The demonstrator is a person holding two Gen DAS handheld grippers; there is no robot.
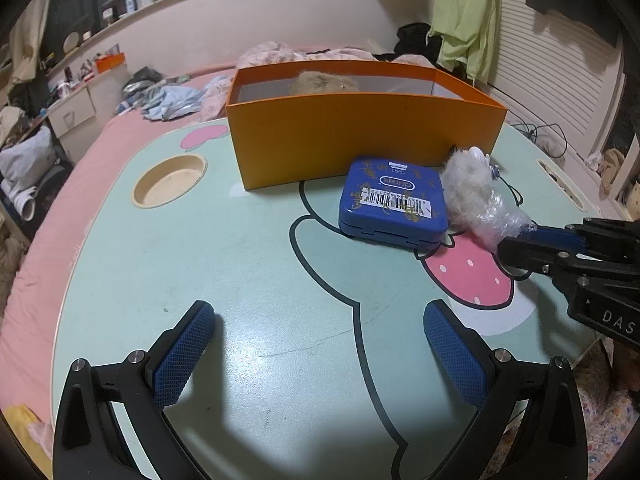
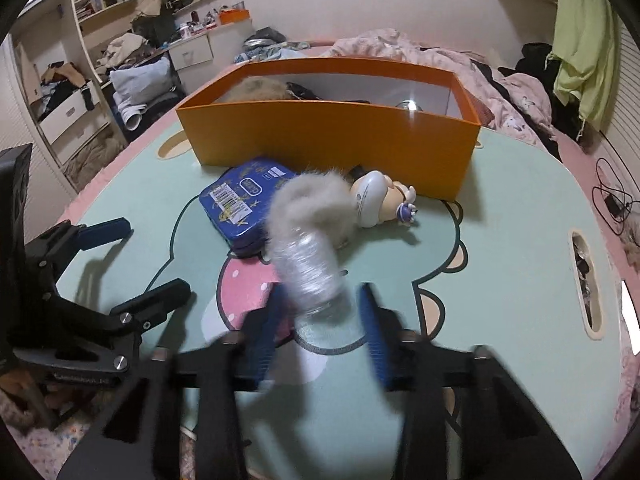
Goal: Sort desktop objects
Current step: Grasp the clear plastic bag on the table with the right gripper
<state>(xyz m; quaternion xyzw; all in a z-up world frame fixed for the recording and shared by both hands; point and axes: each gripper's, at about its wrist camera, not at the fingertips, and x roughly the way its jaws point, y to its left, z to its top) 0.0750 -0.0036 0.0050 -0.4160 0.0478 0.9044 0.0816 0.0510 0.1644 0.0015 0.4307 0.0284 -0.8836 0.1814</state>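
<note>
Your right gripper's fingers (image 2: 370, 334) are pinching the clear plastic end of the furry bundle (image 2: 308, 236), low in the centre of the right wrist frame. The bundle's long axis runs up the frame, away from the fingers, toward the orange box (image 2: 328, 140) above it. The left gripper's fingers (image 1: 184, 360) are spread and hold nothing over the desk (image 1: 248, 280). The right hand is the nearer; carry the bundle straight ahead over the box's near wall.
</note>
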